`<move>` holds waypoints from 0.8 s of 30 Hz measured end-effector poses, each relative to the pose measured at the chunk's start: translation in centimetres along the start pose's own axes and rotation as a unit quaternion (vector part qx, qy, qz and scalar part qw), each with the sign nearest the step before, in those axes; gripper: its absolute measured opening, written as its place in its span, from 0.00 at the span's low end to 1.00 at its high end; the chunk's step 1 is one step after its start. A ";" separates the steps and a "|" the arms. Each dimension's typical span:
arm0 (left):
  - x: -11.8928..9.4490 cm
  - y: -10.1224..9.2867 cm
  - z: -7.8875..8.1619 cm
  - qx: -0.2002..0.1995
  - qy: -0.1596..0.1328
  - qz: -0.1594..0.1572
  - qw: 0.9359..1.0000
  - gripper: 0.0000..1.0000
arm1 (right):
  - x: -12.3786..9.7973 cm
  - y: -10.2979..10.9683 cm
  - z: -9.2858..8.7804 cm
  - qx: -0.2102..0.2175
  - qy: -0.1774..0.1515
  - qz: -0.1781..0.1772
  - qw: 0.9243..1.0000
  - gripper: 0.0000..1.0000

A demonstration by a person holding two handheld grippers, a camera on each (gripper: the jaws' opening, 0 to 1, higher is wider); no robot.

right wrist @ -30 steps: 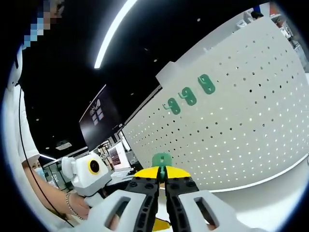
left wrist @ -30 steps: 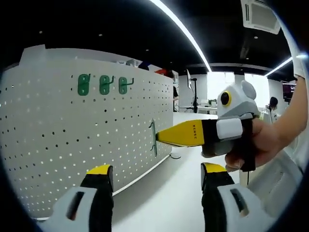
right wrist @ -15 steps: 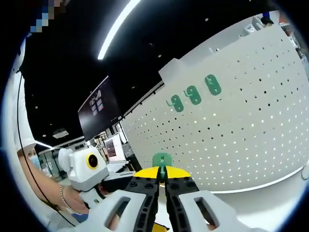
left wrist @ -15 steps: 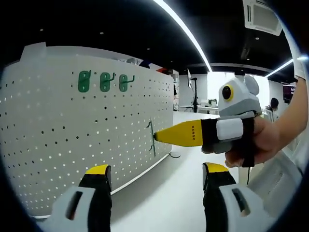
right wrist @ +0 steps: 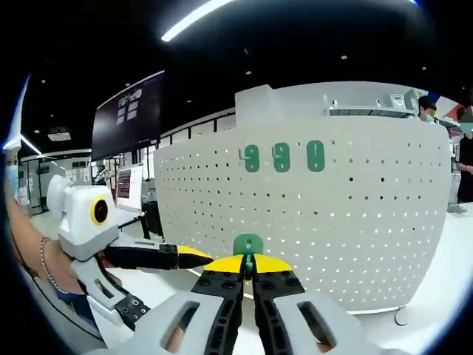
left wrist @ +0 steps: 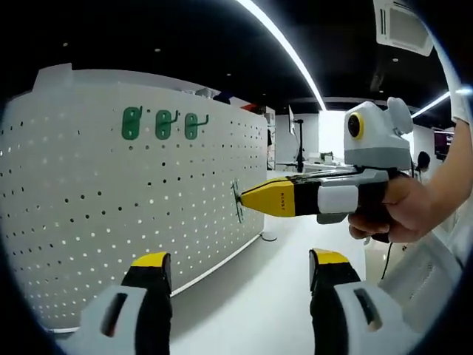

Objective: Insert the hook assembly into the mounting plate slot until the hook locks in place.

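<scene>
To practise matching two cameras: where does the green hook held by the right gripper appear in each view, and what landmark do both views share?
Left gripper view: the hook sits just right of centre, at the yellow tips of the right gripper, against the pegboard.
Right gripper view: the hook pokes up at lower centre, pinched between that gripper's own jaws.
Shared landmark: the three mounted hooks in a row near the pegboard's top.

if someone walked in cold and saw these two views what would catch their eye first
Most likely the big curved white pegboard across both views, with three green hooks already hanging in a row near its top. Next, in the left gripper view, the right gripper reaches in from the right, its yellow-tipped jaws shut on a fourth green hook held at the board's face. The left gripper hangs open below.
</scene>
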State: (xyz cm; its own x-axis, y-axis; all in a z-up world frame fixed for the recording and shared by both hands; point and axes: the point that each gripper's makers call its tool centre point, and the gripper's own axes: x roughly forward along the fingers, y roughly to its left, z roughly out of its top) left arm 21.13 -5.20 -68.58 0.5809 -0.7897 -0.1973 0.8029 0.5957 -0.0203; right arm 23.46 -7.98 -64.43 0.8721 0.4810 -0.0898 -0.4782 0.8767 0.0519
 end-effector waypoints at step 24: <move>-1.0 0.7 -0.1 -0.005 -0.003 0.015 1.000 0.77 | 1.5 -4.8 3.4 -0.004 -0.019 -0.058 0.998 0.01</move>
State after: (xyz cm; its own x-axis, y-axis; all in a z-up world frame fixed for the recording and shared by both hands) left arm 21.11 -3.95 -68.44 0.6061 -0.7720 -0.1915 0.7833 0.6212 -0.0247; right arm 27.42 -11.44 -61.40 0.9248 0.3762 -0.0561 -0.3747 0.9264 0.0356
